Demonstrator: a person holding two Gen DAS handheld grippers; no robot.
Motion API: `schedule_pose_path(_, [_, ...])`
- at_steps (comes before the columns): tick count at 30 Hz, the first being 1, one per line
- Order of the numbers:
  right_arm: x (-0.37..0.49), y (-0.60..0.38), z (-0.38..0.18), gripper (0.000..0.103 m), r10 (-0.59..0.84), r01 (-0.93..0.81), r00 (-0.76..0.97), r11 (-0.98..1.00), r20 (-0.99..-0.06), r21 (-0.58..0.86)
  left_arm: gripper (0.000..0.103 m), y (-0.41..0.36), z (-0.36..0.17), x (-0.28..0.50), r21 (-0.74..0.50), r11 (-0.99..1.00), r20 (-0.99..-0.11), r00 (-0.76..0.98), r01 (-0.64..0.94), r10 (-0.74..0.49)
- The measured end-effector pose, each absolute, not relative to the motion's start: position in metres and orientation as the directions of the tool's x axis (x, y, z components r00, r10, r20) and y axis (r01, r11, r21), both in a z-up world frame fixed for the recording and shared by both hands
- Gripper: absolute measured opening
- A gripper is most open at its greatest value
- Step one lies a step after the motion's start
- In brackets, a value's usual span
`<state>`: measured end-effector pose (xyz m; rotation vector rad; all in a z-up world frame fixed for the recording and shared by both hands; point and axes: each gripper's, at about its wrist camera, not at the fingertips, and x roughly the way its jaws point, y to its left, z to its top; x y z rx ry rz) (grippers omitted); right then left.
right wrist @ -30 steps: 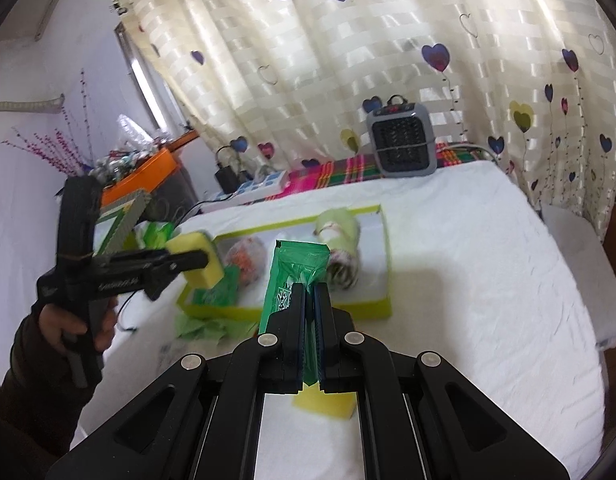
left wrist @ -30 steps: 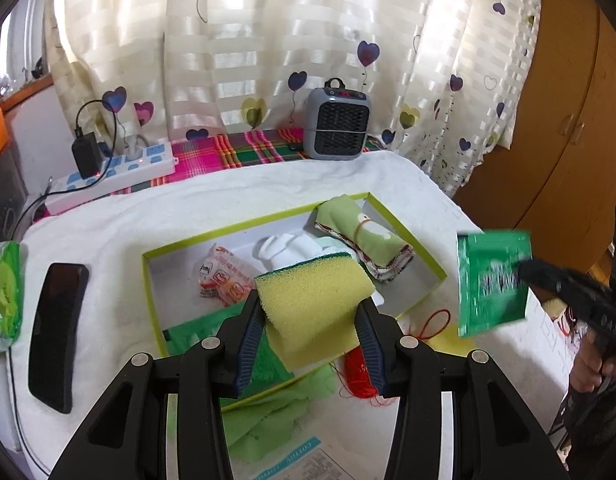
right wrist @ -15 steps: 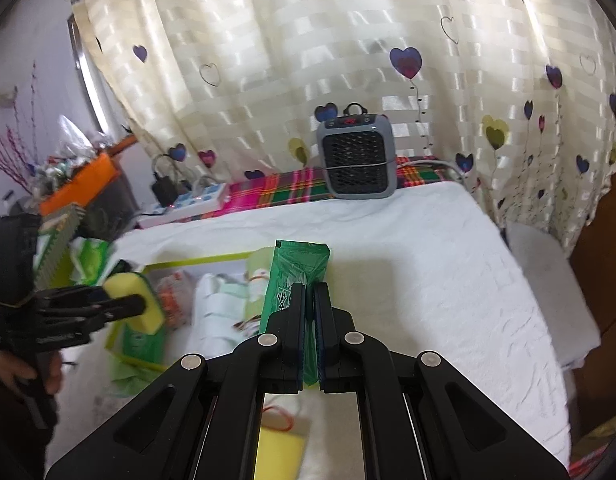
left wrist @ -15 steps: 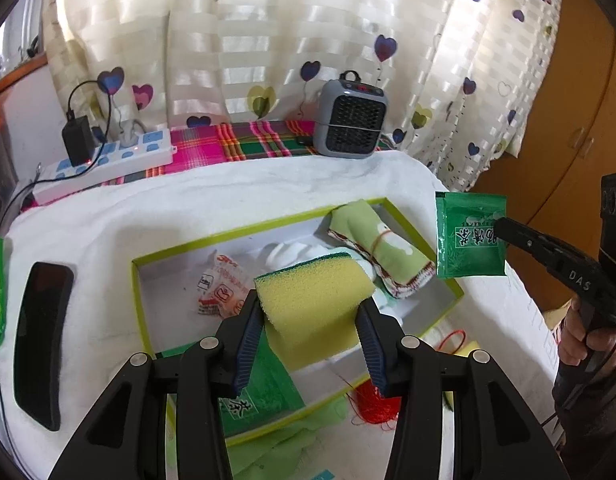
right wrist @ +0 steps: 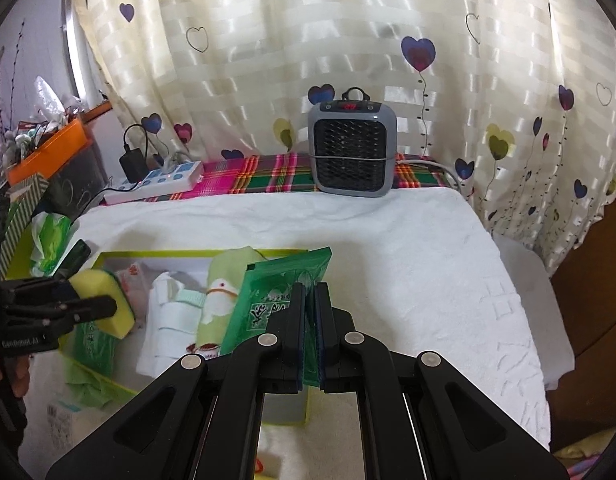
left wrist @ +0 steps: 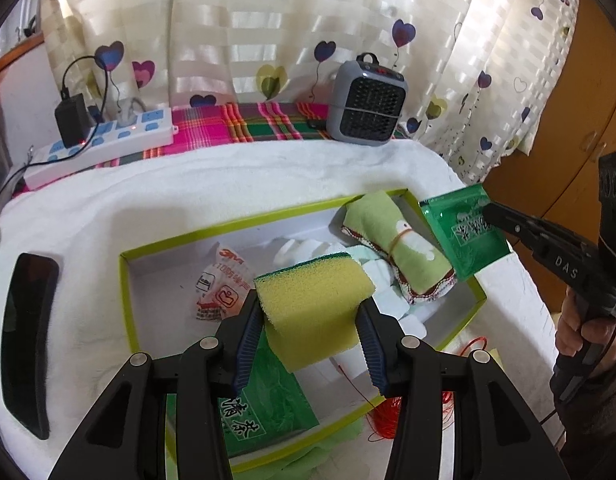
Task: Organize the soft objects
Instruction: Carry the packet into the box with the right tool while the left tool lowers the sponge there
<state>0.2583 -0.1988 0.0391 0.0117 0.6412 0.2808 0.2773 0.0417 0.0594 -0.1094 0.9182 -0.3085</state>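
— Since a second ago, your right hand-held gripper [right wrist: 309,330], clenched on the green packet [right wrist: 278,300], has swung over the box [left wrist: 126,280]'s right end.

— And your left hand-held gripper [left wrist: 308,344] grasps the yellow sponge [left wrist: 313,304] above the box's middle.

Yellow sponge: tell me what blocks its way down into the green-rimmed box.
Nothing visible. The left hand-held gripper holds the yellow sponge above the box; below lie a green packet and white pads.
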Motion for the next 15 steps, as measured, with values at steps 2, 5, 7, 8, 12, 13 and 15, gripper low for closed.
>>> schedule_pose_path(2, [0.260, -0.200, 0.040, 0.004, 0.251, -0.247, 0.771, 0.965, -0.585, 0.088, 0.045, 0.041, 0.058, 0.278, -0.226, 0.950, -0.765, 0.564, 0.217, -0.311])
schedule_pose_path(5, [0.262, -0.204, 0.042, 0.004, 0.271, -0.259, 0.765, 0.960, -0.584, 0.107, 0.045, 0.040, 0.054, 0.281, -0.225, 0.950, -0.771, 0.557, 0.217, -0.310])
schedule_pose_path(7, [0.265, -0.205, 0.042, 0.004, 0.267, -0.261, 0.762, 0.960, -0.590, 0.098, 0.045, 0.040, 0.052, 0.282, -0.227, 0.950, -0.774, 0.552, 0.216, -0.311])
schedule_pose_path(8, [0.266, -0.205, 0.043, 0.004, 0.248, -0.252, 0.770, 0.965, -0.588, 0.076, 0.045, 0.040, 0.051, 0.283, -0.231, 0.949, -0.775, 0.549, 0.216, -0.313])
schedule_pose_path(12, [0.266, -0.211, 0.046, 0.004, 0.261, -0.257, 0.768, 0.962, -0.585, 0.092, 0.045, 0.040, 0.049, 0.284, -0.230, 0.949, -0.779, 0.544, 0.216, -0.313])
schedule_pose_path(13, [0.265, -0.212, 0.048, 0.004, 0.252, -0.252, 0.774, 0.964, -0.581, 0.081, 0.045, 0.040, 0.050, 0.285, -0.232, 0.949, -0.778, 0.545, 0.214, -0.313])
schedule_pose_path(15, [0.264, -0.216, 0.051, 0.004, 0.262, -0.255, 0.774, 0.962, -0.576, 0.095, 0.045, 0.041, 0.049, 0.287, -0.232, 0.951, -0.780, 0.546, 0.204, -0.307])
